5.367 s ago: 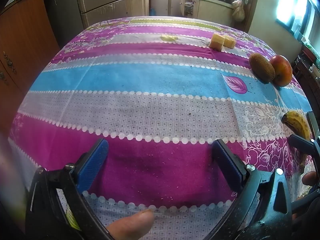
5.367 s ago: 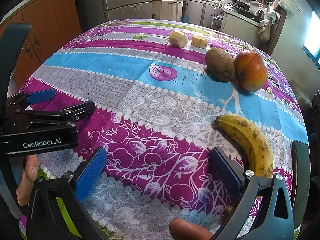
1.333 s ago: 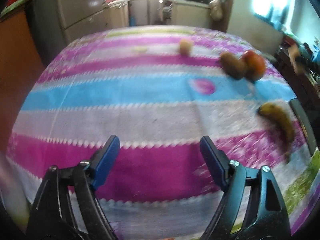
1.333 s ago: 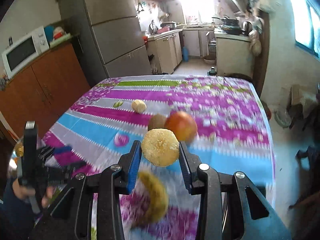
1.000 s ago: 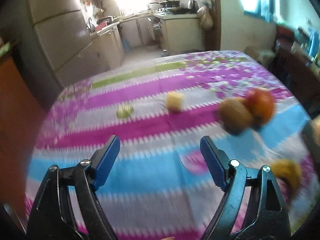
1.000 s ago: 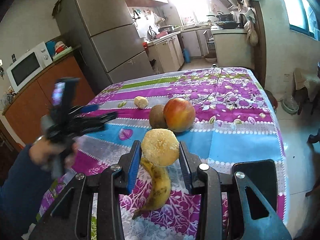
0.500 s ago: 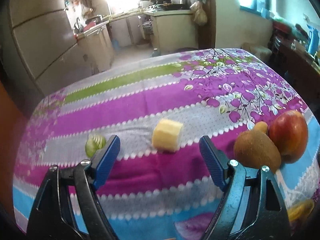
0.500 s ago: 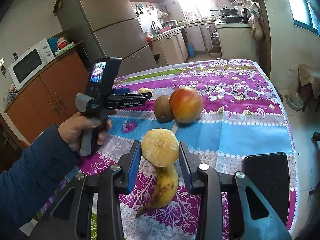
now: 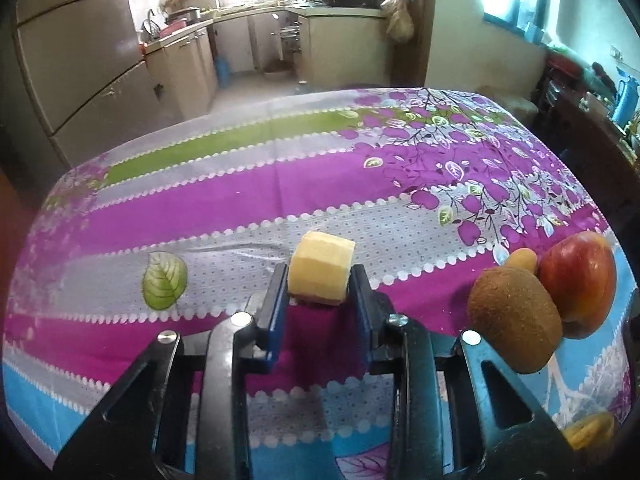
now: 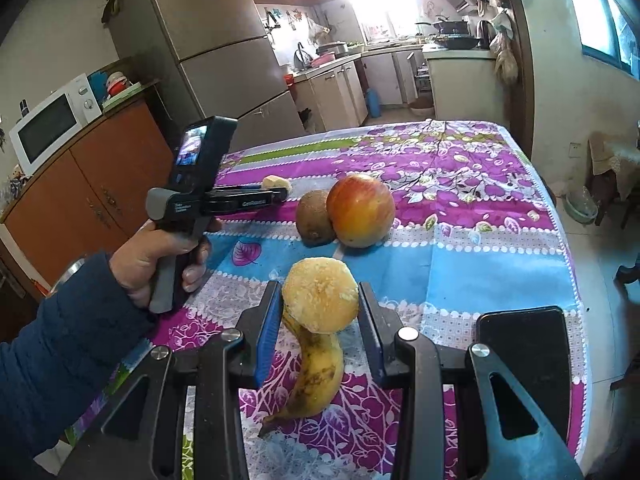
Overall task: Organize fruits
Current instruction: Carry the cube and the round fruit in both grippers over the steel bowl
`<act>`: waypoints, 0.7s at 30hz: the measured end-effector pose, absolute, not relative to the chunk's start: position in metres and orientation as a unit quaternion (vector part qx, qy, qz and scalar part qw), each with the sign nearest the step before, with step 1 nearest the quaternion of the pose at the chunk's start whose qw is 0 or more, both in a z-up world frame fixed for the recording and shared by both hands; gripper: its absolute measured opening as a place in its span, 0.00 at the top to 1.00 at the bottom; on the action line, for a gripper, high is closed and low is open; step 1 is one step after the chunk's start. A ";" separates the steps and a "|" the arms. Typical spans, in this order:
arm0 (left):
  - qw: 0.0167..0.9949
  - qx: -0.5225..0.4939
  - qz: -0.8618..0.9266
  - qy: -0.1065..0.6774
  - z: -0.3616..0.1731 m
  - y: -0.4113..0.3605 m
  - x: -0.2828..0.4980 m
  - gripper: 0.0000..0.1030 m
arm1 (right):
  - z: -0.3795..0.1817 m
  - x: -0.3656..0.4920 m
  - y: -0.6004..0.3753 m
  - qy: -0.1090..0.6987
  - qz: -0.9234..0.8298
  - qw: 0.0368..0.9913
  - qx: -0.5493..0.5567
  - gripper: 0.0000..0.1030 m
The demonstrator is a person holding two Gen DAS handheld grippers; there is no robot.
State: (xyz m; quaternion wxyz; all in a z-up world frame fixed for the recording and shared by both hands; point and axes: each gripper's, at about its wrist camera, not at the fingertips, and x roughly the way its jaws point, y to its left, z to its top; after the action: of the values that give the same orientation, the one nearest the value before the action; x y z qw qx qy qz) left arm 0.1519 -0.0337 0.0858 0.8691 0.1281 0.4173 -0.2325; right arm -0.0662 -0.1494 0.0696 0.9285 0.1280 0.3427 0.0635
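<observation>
My left gripper (image 9: 319, 280) is shut on a pale yellow peeled fruit chunk (image 9: 321, 268) that rests on the striped tablecloth (image 9: 240, 200). To its right lie a brown kiwi (image 9: 514, 320) and a red apple (image 9: 578, 284), touching each other. My right gripper (image 10: 320, 304) is shut on a second round yellow fruit chunk (image 10: 320, 294), held above the table. Under it lies a banana (image 10: 316, 372). The right wrist view also has the left gripper (image 10: 276, 193) at its chunk, with the kiwi (image 10: 314, 218) and apple (image 10: 360, 210) beside it.
A black phone (image 10: 524, 364) lies near the table's right edge. A person's hand and blue sleeve (image 10: 72, 340) hold the left gripper. A fridge (image 10: 212, 40), a wooden cabinet with a microwave (image 10: 52, 128), and kitchen counters stand beyond the table.
My left gripper has moved forward to the far chunk and closed on it; half a second ago it stood open. The right gripper still holds its chunk, nearly still.
</observation>
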 end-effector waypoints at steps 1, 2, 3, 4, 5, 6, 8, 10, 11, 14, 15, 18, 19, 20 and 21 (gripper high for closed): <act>0.871 0.121 -0.232 0.416 0.090 -0.031 0.148 0.71 | 0.070 -0.067 -0.149 0.342 0.060 0.930 0.124 0.60; 0.873 0.113 -0.233 0.413 0.096 -0.029 0.145 0.71 | 0.071 -0.067 -0.148 0.341 0.057 0.931 0.121 0.60; 0.876 0.106 -0.234 0.408 0.103 -0.025 0.139 0.71 | 0.071 -0.067 -0.148 0.340 0.056 0.931 0.119 0.60; 0.880 0.099 -0.235 0.401 0.113 -0.023 0.131 0.71 | 0.071 -0.068 -0.147 0.339 0.056 0.932 0.118 0.60; 0.883 0.095 -0.237 0.394 0.122 -0.021 0.125 0.71 | 0.072 -0.069 -0.146 0.338 0.056 0.932 0.117 0.60; 0.886 0.090 -0.239 0.386 0.132 -0.018 0.116 0.71 | 0.074 -0.070 -0.145 0.336 0.055 0.933 0.114 0.60; 0.894 0.079 -0.244 0.369 0.153 -0.010 0.095 0.71 | 0.078 -0.073 -0.141 0.330 0.056 0.937 0.106 0.60; 0.901 0.067 -0.248 0.349 0.175 0.000 0.072 0.71 | 0.084 -0.077 -0.134 0.320 0.056 0.941 0.094 0.60; 0.905 0.064 -0.249 0.340 0.184 0.005 0.061 0.71 | 0.089 -0.080 -0.129 0.313 0.055 0.944 0.084 0.60; 0.917 0.063 -0.240 0.312 0.214 0.025 0.026 0.71 | 0.101 -0.087 -0.114 0.299 0.061 0.950 0.065 0.60; 0.923 0.063 -0.232 0.301 0.225 0.038 0.011 0.71 | 0.106 -0.090 -0.109 0.294 0.064 0.952 0.060 0.60; 0.933 0.058 -0.218 0.280 0.245 0.074 -0.019 0.71 | 0.120 -0.097 -0.092 0.282 0.077 0.955 0.055 0.60; 0.937 0.051 -0.208 0.275 0.252 0.091 -0.029 0.71 | 0.126 -0.099 -0.084 0.277 0.083 0.956 0.053 0.60; 0.941 0.045 -0.197 0.272 0.257 0.107 -0.036 0.71 | 0.133 -0.102 -0.075 0.272 0.092 0.957 0.050 0.60; 0.945 0.039 -0.184 0.268 0.261 0.123 -0.044 0.71 | 0.139 -0.103 -0.067 0.268 0.100 0.957 0.048 0.60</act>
State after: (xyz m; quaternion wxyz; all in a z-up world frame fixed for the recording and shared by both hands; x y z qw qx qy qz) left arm -0.0435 0.1233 0.2611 0.9449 0.0388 0.2679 -0.1839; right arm -0.1027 -0.0672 0.1386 0.9569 0.0481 0.2683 0.1002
